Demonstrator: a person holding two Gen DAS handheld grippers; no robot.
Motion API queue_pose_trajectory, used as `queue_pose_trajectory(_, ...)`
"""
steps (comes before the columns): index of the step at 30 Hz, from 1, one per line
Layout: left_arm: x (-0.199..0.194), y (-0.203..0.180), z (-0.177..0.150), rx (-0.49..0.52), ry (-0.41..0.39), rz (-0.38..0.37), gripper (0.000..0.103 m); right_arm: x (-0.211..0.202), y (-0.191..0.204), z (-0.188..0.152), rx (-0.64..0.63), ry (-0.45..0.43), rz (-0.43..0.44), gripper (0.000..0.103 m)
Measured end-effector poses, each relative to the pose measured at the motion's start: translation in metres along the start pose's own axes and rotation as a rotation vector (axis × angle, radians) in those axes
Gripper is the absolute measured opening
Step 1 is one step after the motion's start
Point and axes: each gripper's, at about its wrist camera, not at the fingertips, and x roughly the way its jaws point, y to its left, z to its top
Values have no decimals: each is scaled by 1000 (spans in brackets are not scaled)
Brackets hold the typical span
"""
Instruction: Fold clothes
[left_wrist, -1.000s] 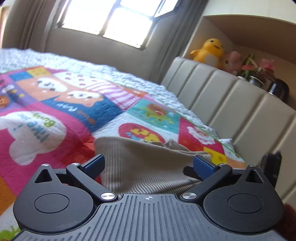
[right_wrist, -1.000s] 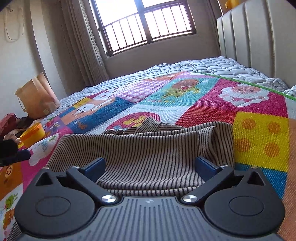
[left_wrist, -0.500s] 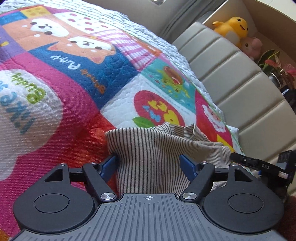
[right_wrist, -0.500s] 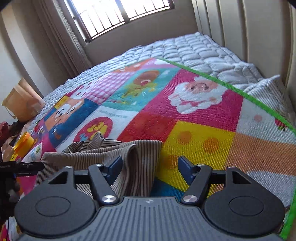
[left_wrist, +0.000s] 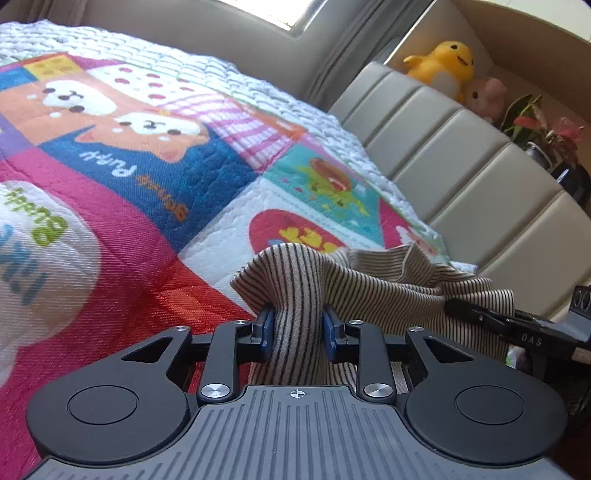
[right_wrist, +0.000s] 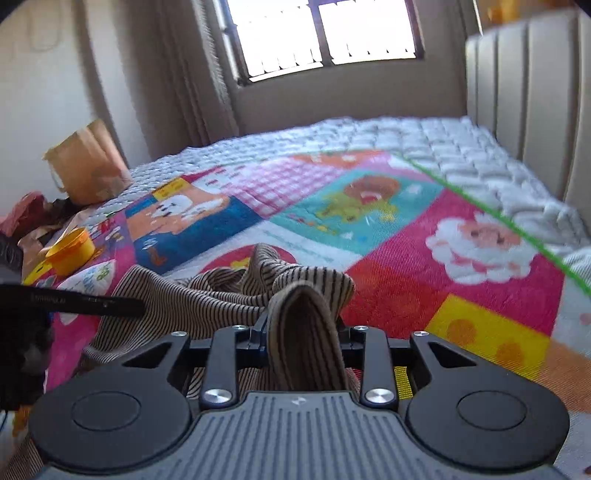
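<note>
1. Gripping 1 striped garment (left_wrist: 373, 291): 2 grippers. The left gripper (left_wrist: 297, 328) has its jaws closed almost fully on a bunched fold; the right gripper (right_wrist: 303, 328) likewise has its jaws pinched on a raised fold.
2. The garment lies crumpled on the patchwork quilt (left_wrist: 122, 229) covering 1 bed (right_wrist: 436, 144), its gripped folds lifted.
3. On the shelf above the headboard (left_wrist: 454, 162): 2 plush toys, yellow duck (left_wrist: 441, 66) and pink one (left_wrist: 485, 96).
4. Containers: 1 yellow tub (right_wrist: 71, 251), contents not visible; 1 brown paper bag (right_wrist: 86, 164), contents hidden.
</note>
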Motion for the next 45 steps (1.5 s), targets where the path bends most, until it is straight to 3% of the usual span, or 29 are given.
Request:
queue_pose_trajectory(5,-75,-30,-36,103,-60,-41,28,-75,35,-28,-143,-90,7,29)
queue_pose_trajectory(9,-115,-49,-78,184,-42,-14,28,-117,62,-62,-239,-82,-24,29)
queue_pose_trajectory(17,-150,-27,-141,74,48,59,27,-155,85,-136,-353,7,-127,31)
queue_pose_trajectory(20,-160,-17,-154,28,60,71,27,-166,80,-158,-301,42,-135,31)
queue_pose_trajectory(22,-166,-13,-160,6,59,73,33,-174,76,-172,-265,64,-139,38)
queue_pose_trajectory(25,-178,-15,-163,-19,41,47,51,-194,63,-185,-160,60,-125,72)
queue_pose_trajectory(26,-182,-16,-163,-24,34,36,57,-201,59,-187,-115,55,-116,76)
queue_pose_trajectory(30,-182,-27,-155,-57,-10,-2,77,-219,45,-179,71,-14,-53,78)
queue_pose_trajectory(36,-146,-43,-144,-79,-5,20,82,-207,34,-152,314,-106,57,82)
queue_pose_trajectory(40,-119,-41,-144,-114,33,62,81,-165,43,-140,310,-84,24,82)
queue_pose_trajectory(43,-108,-39,-146,-123,34,53,79,-130,44,-141,339,-27,-13,81)
queue_pose_trajectory(45,-105,-43,-146,-102,37,35,63,-116,49,-144,336,-9,-20,75)
